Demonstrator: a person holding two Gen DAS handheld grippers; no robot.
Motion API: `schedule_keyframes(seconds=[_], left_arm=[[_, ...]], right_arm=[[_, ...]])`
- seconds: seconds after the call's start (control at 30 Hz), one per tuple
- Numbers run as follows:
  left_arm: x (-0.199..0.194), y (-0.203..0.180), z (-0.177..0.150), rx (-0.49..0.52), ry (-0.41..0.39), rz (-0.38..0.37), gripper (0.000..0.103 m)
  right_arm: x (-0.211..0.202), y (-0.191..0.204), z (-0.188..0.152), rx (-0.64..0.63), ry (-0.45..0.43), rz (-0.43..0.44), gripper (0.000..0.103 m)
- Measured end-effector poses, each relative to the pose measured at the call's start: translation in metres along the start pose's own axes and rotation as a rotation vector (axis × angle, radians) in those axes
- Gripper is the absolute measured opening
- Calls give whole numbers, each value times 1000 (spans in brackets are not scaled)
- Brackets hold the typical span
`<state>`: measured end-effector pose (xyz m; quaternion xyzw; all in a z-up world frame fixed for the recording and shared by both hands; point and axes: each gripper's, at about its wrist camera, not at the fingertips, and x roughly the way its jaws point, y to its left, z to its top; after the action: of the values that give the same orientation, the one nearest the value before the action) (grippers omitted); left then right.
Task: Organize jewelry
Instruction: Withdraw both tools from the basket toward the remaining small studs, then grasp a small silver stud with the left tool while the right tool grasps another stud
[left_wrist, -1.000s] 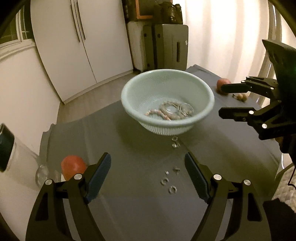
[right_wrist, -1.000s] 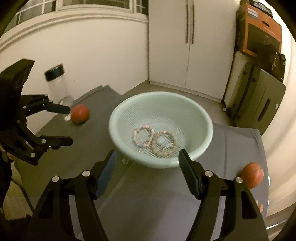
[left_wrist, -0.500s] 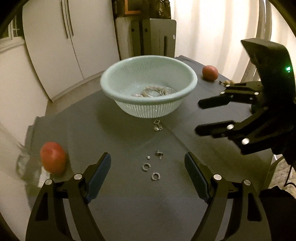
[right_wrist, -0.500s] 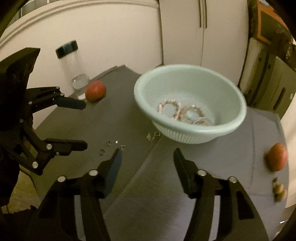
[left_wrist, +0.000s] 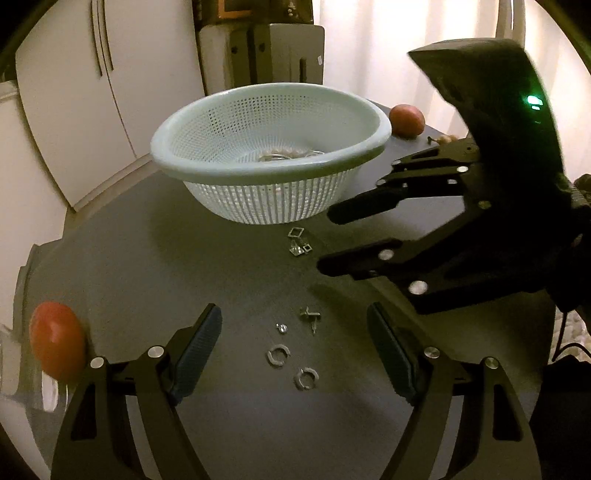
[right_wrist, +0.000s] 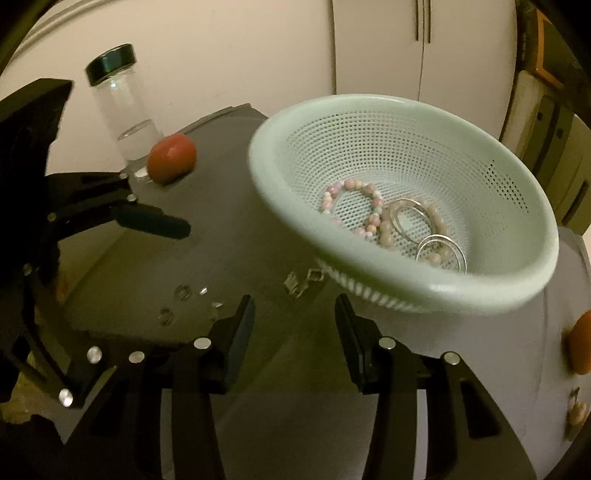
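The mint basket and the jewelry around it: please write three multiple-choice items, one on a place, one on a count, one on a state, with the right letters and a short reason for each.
1. Where do the bead bracelets lie?
A. inside the mint basket
B. on the table
C. in the glass jar

2. How many red round fruits does the left wrist view show?
A. one
B. two
C. four

3. What is between the left gripper fingers?
A. a bracelet, clamped
B. nothing gripped; small rings lie on the table
C. the jar lid

Answers: 1 A, they rest on the basket's perforated floor. 2 B, one at the left edge, one behind the basket. 3 B, the pads touch nothing.
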<state>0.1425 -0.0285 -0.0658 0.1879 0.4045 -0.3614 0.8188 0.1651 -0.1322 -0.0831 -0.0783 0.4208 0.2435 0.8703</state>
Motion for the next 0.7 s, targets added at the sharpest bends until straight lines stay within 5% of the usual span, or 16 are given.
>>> schedule_keyframes(seconds=[0.17, 0.4, 0.5, 0.7], left_arm=[[9, -2, -1, 35, 20, -23, 56], [21, -5, -6, 52, 46, -38, 45], [20, 0, -6, 34, 44, -42, 37], [19, 11, -9, -6, 43, -33, 14]], right_arm=[[11, -5, 4, 35, -6, 20, 40], [22, 6, 13, 6, -15, -15, 39], [27, 7, 16, 11, -14, -57, 21], [29, 3, 16, 55, -17, -89, 9]])
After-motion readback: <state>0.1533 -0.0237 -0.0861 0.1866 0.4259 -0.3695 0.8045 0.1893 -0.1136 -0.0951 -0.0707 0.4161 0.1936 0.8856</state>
